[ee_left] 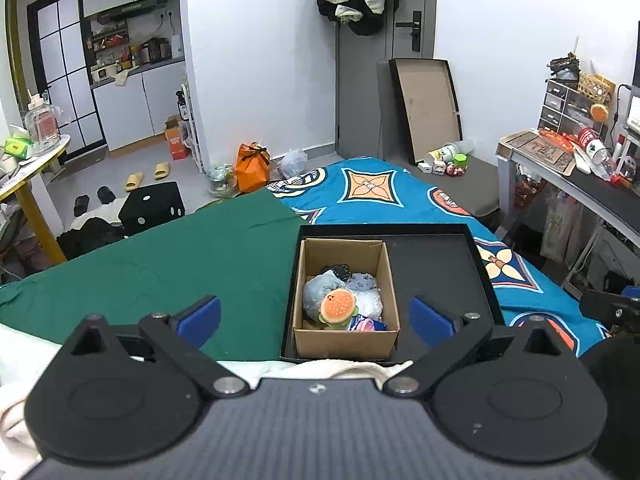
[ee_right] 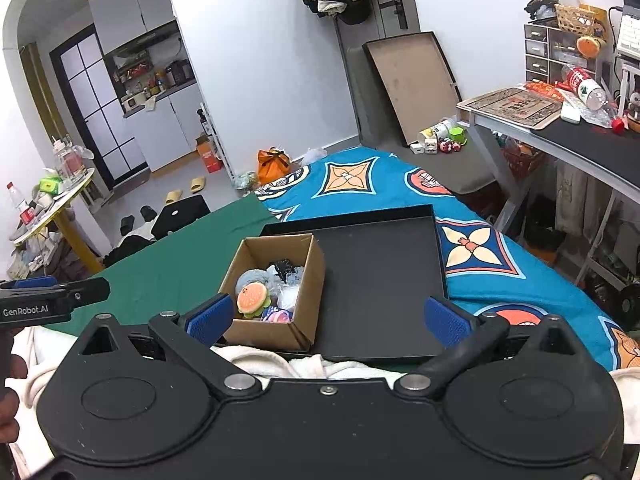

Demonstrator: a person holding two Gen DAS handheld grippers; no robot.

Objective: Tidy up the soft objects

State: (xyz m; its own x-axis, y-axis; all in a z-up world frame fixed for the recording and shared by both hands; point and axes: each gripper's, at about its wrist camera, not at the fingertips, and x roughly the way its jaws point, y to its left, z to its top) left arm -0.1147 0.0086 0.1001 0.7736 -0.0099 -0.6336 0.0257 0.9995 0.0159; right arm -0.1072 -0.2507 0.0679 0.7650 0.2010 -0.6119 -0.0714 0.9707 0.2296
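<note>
A small cardboard box stands in the left part of a black tray on the bed. Inside lie several soft toys: a burger plush, a grey-blue plush, a pink one and a dark one. My left gripper is open and empty, held in front of the box. My right gripper is open and empty, just before the tray's near edge. The left gripper's tip shows at left in the right wrist view.
The bed carries a green cloth and a blue patterned cover. A white towel lies at the tray's near edge. A cluttered desk stands right; a yellow-legged table left.
</note>
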